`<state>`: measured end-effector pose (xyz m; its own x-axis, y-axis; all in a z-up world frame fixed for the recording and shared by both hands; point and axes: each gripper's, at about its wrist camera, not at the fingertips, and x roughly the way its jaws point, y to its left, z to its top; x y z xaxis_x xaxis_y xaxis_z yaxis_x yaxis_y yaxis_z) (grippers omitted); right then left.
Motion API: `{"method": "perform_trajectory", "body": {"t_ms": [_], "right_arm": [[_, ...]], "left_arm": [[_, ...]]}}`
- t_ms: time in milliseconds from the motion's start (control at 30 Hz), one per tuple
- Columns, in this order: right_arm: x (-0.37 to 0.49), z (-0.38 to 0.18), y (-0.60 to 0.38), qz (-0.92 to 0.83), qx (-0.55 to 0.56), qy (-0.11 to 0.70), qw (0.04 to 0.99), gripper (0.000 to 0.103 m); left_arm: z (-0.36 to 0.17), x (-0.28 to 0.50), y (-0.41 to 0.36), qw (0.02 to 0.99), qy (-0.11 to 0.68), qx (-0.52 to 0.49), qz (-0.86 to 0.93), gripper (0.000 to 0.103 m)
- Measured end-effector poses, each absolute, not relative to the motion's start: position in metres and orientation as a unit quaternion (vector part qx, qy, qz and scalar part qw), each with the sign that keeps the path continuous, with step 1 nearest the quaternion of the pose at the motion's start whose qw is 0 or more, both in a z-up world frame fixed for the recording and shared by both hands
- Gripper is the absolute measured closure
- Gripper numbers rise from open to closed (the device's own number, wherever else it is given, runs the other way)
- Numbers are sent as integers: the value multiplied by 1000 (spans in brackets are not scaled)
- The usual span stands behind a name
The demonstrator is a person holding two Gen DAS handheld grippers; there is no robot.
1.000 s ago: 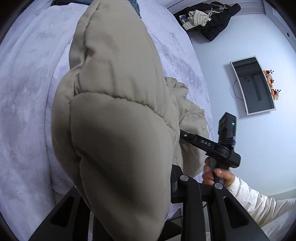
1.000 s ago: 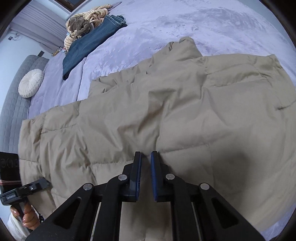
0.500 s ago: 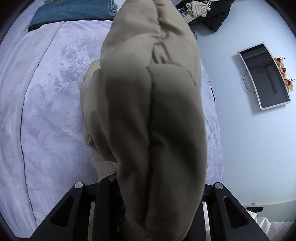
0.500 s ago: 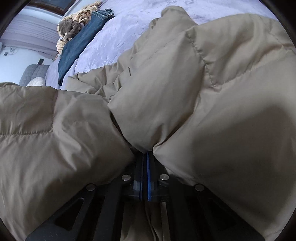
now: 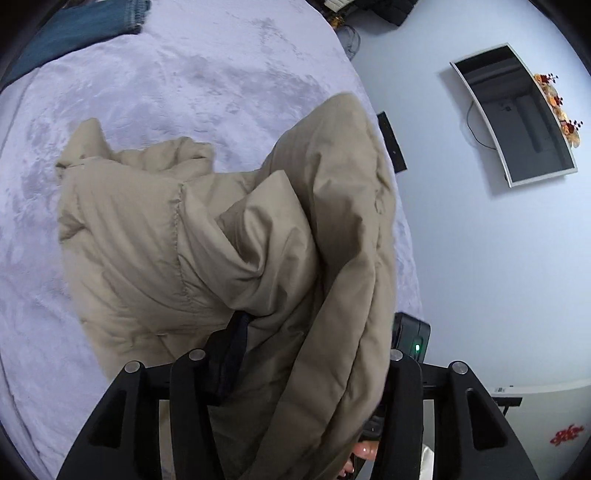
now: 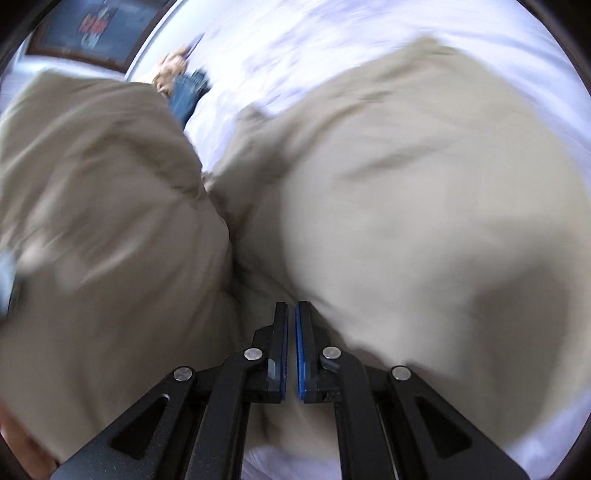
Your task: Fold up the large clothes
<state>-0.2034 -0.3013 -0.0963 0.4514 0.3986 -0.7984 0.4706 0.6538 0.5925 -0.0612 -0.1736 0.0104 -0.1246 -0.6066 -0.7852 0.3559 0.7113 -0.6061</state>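
- No brand, label or other writing can be read in either view; the dark framed picture (image 6: 92,29) at the top left of the right wrist view is too blurred to tell.
- The tan puffer coat (image 5: 229,251) lies bunched on the lavender bed (image 5: 184,74), with one thick fold draped up between the fingers of the left gripper (image 5: 295,369).
- The left gripper's fingers stand apart and have just been opening; the fold lies between them, seemingly loose rather than pinched.
- The right gripper (image 6: 291,350) has its blue-padded fingers (image 6: 301,354) all but together, with only a thin slit between them and nothing visibly caught there; the coat billows just beyond the tips.
- The bed's right edge runs just beside the coat; beyond it lie open floor and a leaning mirror (image 5: 517,118).
- Bare bedspread spreads wide to the left and beyond the coat, up to the folded jeans (image 5: 74,26) at the far edge.
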Motion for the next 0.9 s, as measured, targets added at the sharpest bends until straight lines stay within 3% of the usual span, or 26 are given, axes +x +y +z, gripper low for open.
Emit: {"method": "perform_trajectory", "body": {"t_ms": [33,67,133,400,467,533,567,700,833,900], "right_arm": [[-213,-97,-306,-32,422,519,743,99],[-226,-97,-312,-42,432,513,741,99],[-246,-100,-321,-56,452,501,736,99],[-284,-88,-329,-84,465,490,732,97],[-297,-73,-326,-82,459,486,740,81],[-303,-52,-315,-63,454,469,755,28],[-307,-43,-310,-48,451,461,763,23],[-292,-29,-277,1,432,472,769,22],[-287,-31,-250,23,387,489,781,22],[-270,-34,-238,-8,348,506,789,22]], "left_arm": [[9,-61,-185,643,657,-99,-380,51],[3,-61,-197,625,663,-102,-399,37],[-9,-58,-223,602,671,-110,-420,29],[-62,-84,-304,543,694,-83,-465,29],[-63,-85,-312,540,695,-77,-470,29],[-62,-84,-321,536,695,-75,-473,29],[-61,-82,-325,535,695,-70,-475,29],[-53,-68,-327,550,670,-70,-494,29],[-3,-58,-302,612,603,-49,-509,29],[15,-49,-278,659,568,-35,-491,19]]}}
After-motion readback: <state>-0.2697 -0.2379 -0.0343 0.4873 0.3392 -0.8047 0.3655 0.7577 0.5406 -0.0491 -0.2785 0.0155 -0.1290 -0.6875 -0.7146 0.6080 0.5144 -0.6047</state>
